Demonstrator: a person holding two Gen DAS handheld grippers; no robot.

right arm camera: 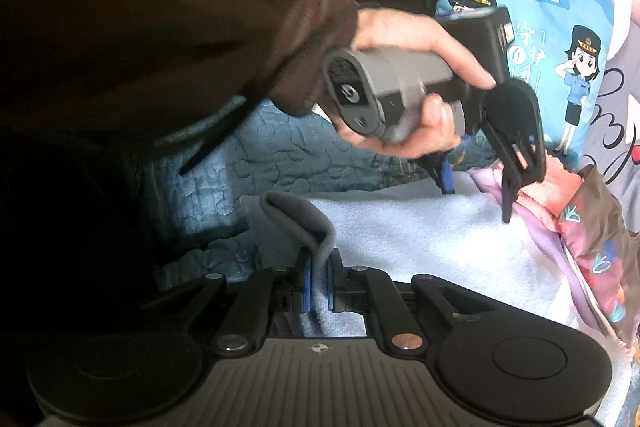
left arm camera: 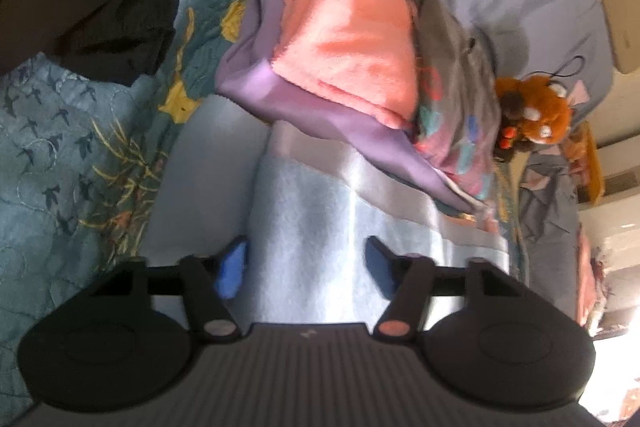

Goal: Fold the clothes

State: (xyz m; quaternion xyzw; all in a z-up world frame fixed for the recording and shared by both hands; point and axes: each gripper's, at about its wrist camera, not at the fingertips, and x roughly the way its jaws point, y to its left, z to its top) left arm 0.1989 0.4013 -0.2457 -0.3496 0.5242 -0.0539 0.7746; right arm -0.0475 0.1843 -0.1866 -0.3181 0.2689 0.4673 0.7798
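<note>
A pale blue fleece cloth point(left arm camera: 320, 219) lies spread on the bed below my left gripper point(left arm camera: 306, 259), which is open with its blue pads apart above the cloth. In the right wrist view my right gripper point(right arm camera: 318, 283) is shut on a raised grey-blue fold point(right arm camera: 296, 223) of the same cloth point(right arm camera: 432, 247). The left gripper point(right arm camera: 476, 187), held in a hand, hovers over the cloth's far edge. A folded stack with a salmon-pink towel point(left arm camera: 352, 43) on a purple cloth point(left arm camera: 256, 83) sits beyond.
A black garment point(left arm camera: 88, 11) lies at the far left on the blue patterned quilt point(left arm camera: 60, 155). A brown plush toy point(left arm camera: 536, 107) sits right of the stack. A blue cartoon pillow point(right arm camera: 552, 59) stands behind. A grey patterned garment point(left arm camera: 452, 107) leans on the stack.
</note>
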